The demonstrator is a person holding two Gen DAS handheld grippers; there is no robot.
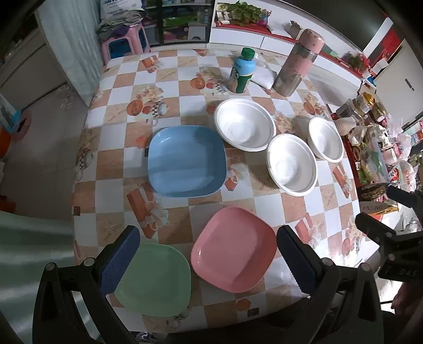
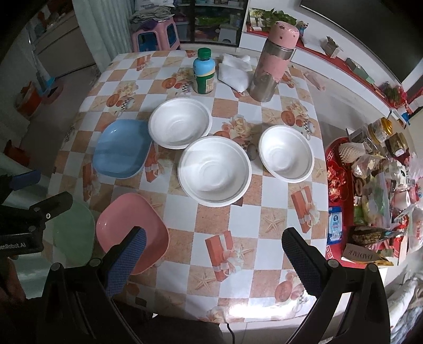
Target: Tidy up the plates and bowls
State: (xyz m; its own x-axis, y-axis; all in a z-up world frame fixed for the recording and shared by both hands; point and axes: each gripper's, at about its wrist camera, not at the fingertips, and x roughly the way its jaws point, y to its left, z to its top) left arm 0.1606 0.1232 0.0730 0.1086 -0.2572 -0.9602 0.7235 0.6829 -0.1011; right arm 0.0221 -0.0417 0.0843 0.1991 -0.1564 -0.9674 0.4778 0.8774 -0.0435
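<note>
On the table (image 2: pixel 277 148), three white bowls (image 2: pixel 214 170) sit empty; both tools (image 1: pixel 208 254) (image 2: pixel 214 255) gape wide.

Your blue plate (image 1: pixel 186 161) and pink plate (image 1: pixel 234 248) look like glossy plastic. That tablecloth (image 2: pixel 219 219) is shiny, and the bowls (image 2: pixel 214 170) look matt.

I assess this as a lived-in home dining area. Evidence: a table (image 2: pixel 269 227) under a checkered printed oilcloth, a pink thermos flask (image 2: pixel 272 60), a drink bottle (image 2: pixel 203 71), stacked plastic stools (image 2: pixel 156 34), a potted plant (image 1: pixel 243 12) on a white-and-red cabinet (image 1: pixel 267 39), and a red tray of snacks (image 2: pixel 370 185).
</note>
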